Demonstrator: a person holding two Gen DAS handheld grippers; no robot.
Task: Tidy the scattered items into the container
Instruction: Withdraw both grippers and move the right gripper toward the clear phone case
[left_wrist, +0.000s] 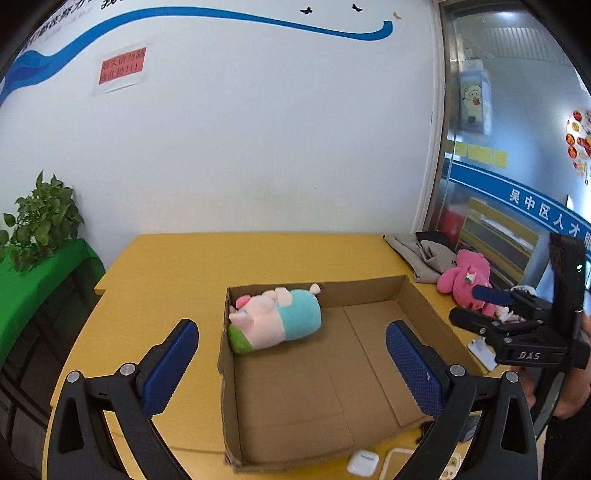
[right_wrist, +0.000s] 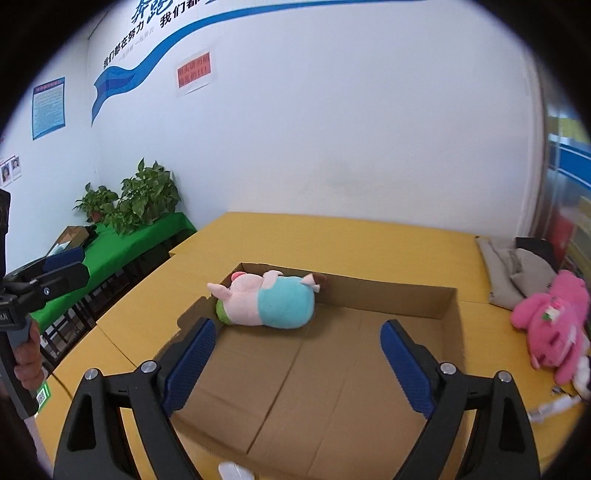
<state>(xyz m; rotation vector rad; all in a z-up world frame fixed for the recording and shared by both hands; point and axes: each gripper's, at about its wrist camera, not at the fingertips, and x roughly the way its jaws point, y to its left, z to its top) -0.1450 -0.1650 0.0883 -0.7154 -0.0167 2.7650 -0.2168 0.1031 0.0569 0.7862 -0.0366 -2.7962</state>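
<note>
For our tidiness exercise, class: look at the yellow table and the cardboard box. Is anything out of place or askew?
Yes. Only the pig plush lies in the cardboard box, tipped on its side. The pink plush sprawls on the yellow table outside it, beside crumpled grey cloth. A white earbud case sits by the near wall.

pink bear (right_wrist: 554, 325) — motion-blurred, phone case (left_wrist: 397, 459) — cut by frame edge

Left wrist cam: I'm looking forward and down over the cardboard box (left_wrist: 332, 369) from its near-left side, close in.
Right wrist cam: same tilt, from the near-right.
Shared: box, pig plush (left_wrist: 275, 319), pink plush (right_wrist: 554, 325), yellow table (left_wrist: 147, 295), back wall.
</note>
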